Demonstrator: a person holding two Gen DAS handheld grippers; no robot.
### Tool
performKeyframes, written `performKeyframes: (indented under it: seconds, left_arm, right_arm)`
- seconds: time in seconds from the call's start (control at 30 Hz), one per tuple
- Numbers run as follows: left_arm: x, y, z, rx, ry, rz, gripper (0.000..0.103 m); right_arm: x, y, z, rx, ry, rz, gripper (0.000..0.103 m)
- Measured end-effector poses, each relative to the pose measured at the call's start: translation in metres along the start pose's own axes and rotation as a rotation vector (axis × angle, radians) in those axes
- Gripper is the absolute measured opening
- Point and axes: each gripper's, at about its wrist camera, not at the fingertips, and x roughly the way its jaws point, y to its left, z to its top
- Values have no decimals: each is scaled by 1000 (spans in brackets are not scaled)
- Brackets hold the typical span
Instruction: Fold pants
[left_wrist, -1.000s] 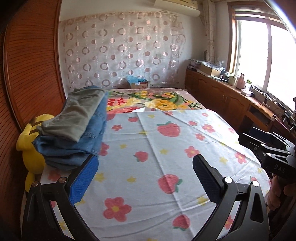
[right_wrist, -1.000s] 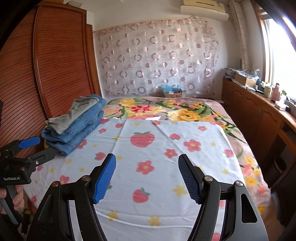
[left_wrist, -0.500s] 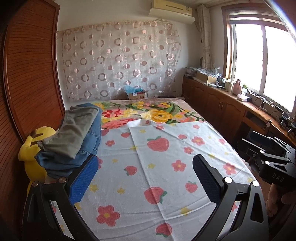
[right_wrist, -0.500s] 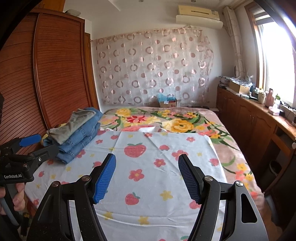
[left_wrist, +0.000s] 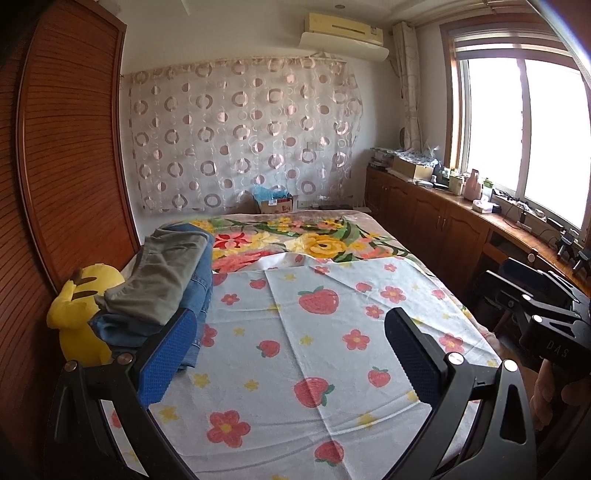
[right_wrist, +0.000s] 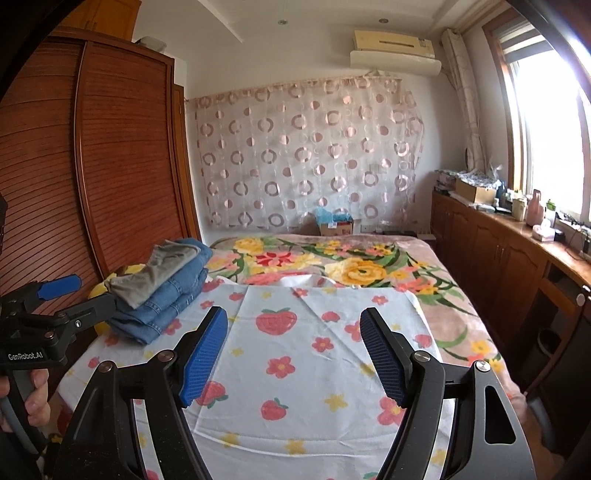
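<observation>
Both grippers are empty above the strawberry-print sheet (right_wrist: 314, 369), so the task looks finished or between pairs: the left gripper (left_wrist: 291, 354) has its fingers spread wide, and the right gripper (right_wrist: 293, 354) is opening its jaws with nothing between them. The folded pants (right_wrist: 162, 291) lie stacked at the sheet's left edge, grey pair on top of the jeans, beside a yellow plush toy (left_wrist: 79, 314). Any next move calls for fetching an unfolded pair; readable writing is "GenRobot.AI" on the left tool and "DAS" on the right.
</observation>
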Motion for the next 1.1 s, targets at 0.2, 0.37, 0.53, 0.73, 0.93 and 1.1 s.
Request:
performKeyframes:
  seconds: [0.2,0.37,0.53,0.73,0.93,1.1]
  left_arm:
    - [-8,8,-1,-14,-14,19,102]
    - [-11,11,-3,-17,-19,25,102]
    - [-11,12,-3,-18,-18,23,102]
    - [-11,13,-3,-18,-17,24,102]
    - [-11,12,-3,-17,-18,23,102]
    - [-11,12,-3,-19,-19,24,102]
  right_arm:
    - [-1,4,-3,-9,-23,-2,76]
    - [5,2,-7,-14,-25,-1,76]
    - [7,1,-8,-11,-24,-1,76]
    - [10,1,-9,-13,-26,-6,76]
    - [11,-1,-10,-12,-26,-9,76]
    - [12,-2,-10,-12,-26,-8,76]
